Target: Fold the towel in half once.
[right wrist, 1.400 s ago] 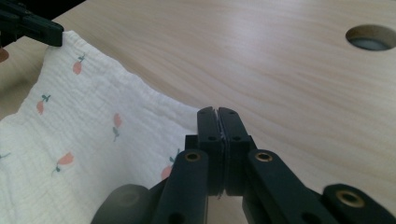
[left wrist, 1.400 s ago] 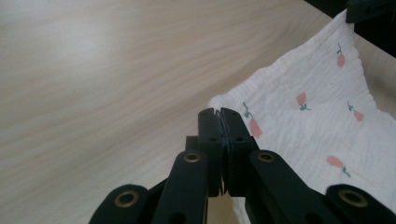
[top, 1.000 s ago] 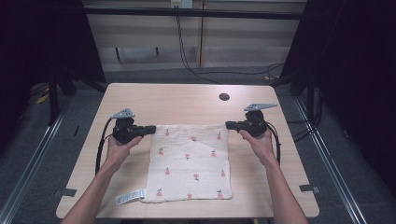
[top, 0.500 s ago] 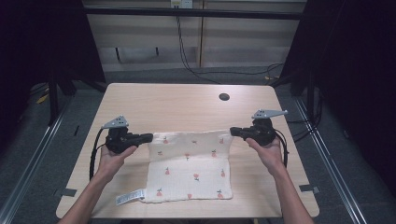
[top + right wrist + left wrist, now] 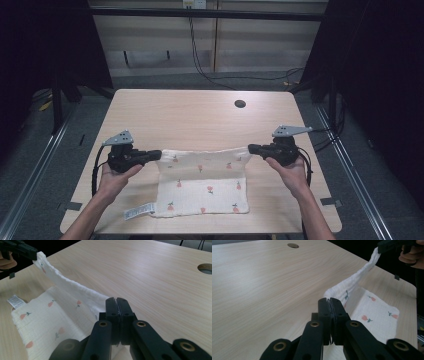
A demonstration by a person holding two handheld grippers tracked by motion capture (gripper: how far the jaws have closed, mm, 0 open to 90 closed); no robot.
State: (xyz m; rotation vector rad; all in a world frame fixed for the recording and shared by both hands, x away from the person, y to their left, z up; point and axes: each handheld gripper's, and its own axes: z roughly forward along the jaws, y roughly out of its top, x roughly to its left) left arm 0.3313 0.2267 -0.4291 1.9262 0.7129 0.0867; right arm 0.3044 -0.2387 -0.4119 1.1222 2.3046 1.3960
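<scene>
The cloth (image 5: 202, 189) lies on the table's (image 5: 190, 117) near half, label (image 5: 138, 213) at its near-left corner.

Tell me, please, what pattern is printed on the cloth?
The white cloth bears small red tulip-like flowers with green stems, clearest in the left gripper view.

The high view looks forward and down over the whole wooden table (image 5: 200, 117) from the person's side. Each gripper view sits low and close behind its own jaws, facing across the table; all three share the printed cloth (image 5: 202, 187) and table hole (image 5: 240, 104).

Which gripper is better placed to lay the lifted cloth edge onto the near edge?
Neither alone: left gripper and right gripper each pinch a far corner of the cloth, level, so both should go together.
</scene>
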